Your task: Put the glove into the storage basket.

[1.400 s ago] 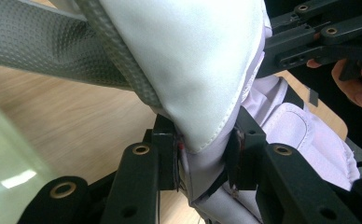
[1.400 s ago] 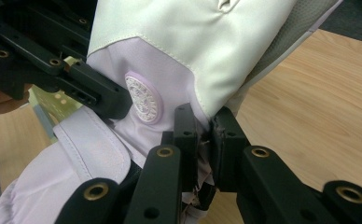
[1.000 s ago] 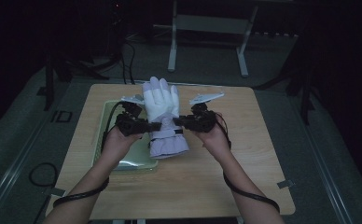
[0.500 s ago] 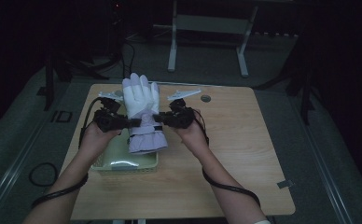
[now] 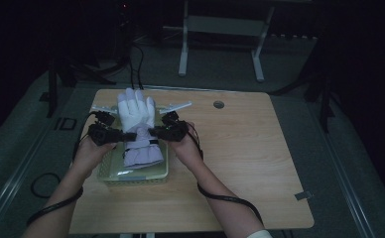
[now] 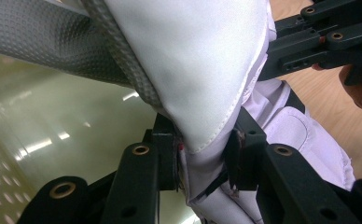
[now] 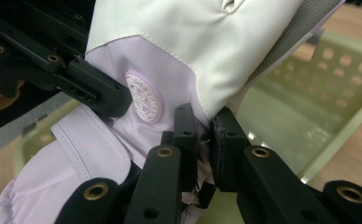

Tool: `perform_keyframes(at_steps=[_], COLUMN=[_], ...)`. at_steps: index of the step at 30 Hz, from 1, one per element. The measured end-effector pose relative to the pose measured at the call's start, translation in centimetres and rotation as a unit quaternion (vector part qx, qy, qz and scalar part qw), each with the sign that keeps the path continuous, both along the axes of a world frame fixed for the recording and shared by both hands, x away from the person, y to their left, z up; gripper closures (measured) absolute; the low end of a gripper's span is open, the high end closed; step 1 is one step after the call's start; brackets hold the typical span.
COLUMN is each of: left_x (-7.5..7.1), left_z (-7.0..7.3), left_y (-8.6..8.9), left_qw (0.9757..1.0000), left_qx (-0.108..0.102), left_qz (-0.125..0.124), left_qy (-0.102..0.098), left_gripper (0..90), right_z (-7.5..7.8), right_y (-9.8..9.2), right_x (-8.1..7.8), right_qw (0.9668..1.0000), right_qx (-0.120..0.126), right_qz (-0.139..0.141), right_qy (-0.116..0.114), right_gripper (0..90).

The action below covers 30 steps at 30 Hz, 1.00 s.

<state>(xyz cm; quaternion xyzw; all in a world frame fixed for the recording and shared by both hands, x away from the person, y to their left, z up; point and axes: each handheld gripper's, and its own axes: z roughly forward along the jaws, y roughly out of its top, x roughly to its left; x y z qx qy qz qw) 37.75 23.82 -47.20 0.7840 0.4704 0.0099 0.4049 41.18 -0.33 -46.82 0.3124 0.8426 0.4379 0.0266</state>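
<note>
The left tongs (image 5: pixel 126 135) are clamping the near-left side of the glove (image 5: pixel 136 111) at its wrist, and in the left gripper view the pads are pinching a fold of white and lilac fabric (image 6: pixel 202 154). The right tongs (image 5: pixel 153 132) are clamping the opposite side of the same wrist, with the seam squeezed between their pads (image 7: pixel 207 135) in the right gripper view. Between them the glove is hanging spread, fingers pointing toward the far edge of the surface (image 5: pixel 240 163), cuff drooping over the pale green basket (image 5: pixel 131 178) that is sitting near the surface's left edge. The step looks like lowering the glove into that basket, and doing it well probably means keeping both grips level and equally tight so neither side slips, bringing the cuff inside the basket's walls first, letting the fingers fold in after it, and opening both tongs together only once the basket is carrying the weight.
</note>
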Motion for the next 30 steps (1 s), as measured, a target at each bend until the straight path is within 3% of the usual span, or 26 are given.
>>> perform_keyframes(at_steps=[5, 12, 20, 22, 27, 29, 30], left_x=[-0.1, -0.1, 0.6, 0.8, 1.5, 1.6, 1.7], left_z=[-1.6, -3.5, -4.2, -4.6, -5.2, -5.2, -5.3], left_y=[-0.6, -1.6, -2.2, -2.5, -3.4, -3.7, -4.1], left_qw=[0.9997, 0.9979, 0.9949, 0.9936, 0.9869, 0.9859, 0.9841], left_qx=[0.019, 0.047, 0.070, 0.081, 0.127, 0.137, 0.147], left_qz=[-0.006, -0.013, -0.002, 0.002, 0.015, 0.018, 0.030], left_qy=[0.017, 0.042, 0.072, 0.079, 0.098, 0.095, 0.095], left_gripper=[69.0, 68.7, 67.8, 66.9, 61.8, 59.1, 59.1], right_z=[-2.0, -4.0, -4.6, -4.5, -4.1, -3.9, -3.7], right_y=[-0.1, -0.2, 0.2, 0.2, -0.2, -0.3, -0.4], right_x=[-0.4, -0.8, -0.6, -0.7, -0.9, -1.0, -1.1], right_qw=[0.9999, 0.9983, 0.9964, 0.9964, 0.9977, 0.9982, 0.9988], right_qx=[-0.012, -0.054, -0.078, -0.080, -0.064, -0.058, -0.047], right_qz=[-0.006, 0.001, -0.004, -0.006, -0.013, -0.014, -0.014], right_qy=[0.011, 0.021, 0.032, 0.028, 0.017, 0.011, 0.006], right_gripper=[82.1, 81.9, 80.1, 79.0, 66.6, 63.5, 63.0])
